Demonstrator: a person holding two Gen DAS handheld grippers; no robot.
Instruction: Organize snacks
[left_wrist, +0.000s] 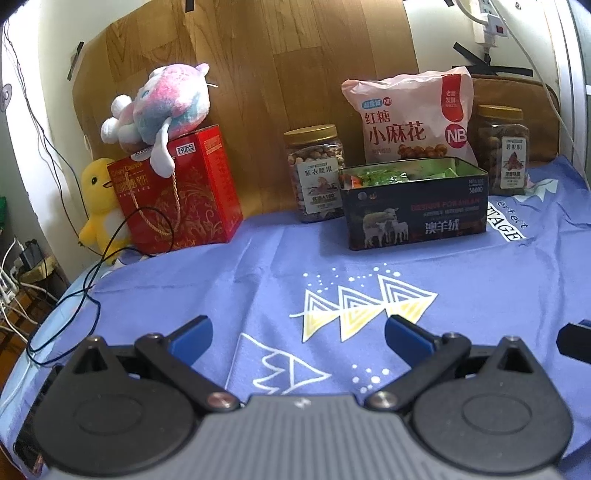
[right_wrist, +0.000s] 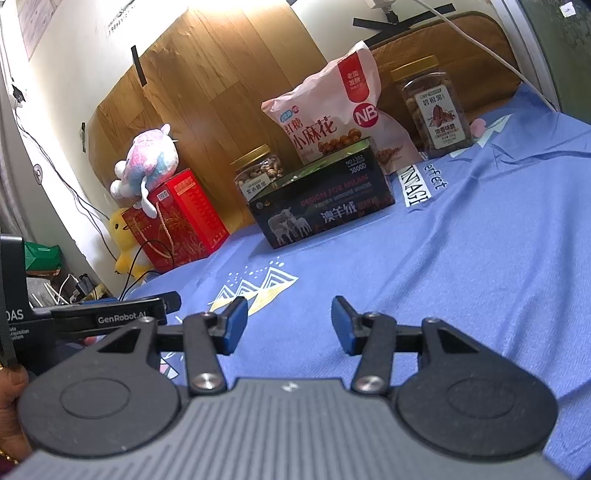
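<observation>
Blue printed cloth (left_wrist: 258, 266) covered the table, and at its far edge stood the snacks: a dark rectangular tin (left_wrist: 413, 206) with its lid off and green wrapped packets showing inside, a pink crinkly snack bag (left_wrist: 410, 118) upright just behind it, and two clear gold-lidded nut jars (left_wrist: 316, 173) (left_wrist: 502, 147) flanking them. A red gift box (left_wrist: 181, 192) stood well apart to the left. I held the left gripper (left_wrist: 298, 334) and right gripper (right_wrist: 289, 323) low over the cloth, jaws spread and empty. I judged the bag light, soft and crushable, best pinched at its top seam; the jars stiff, heavier, slippery, best taken around the body.
</observation>
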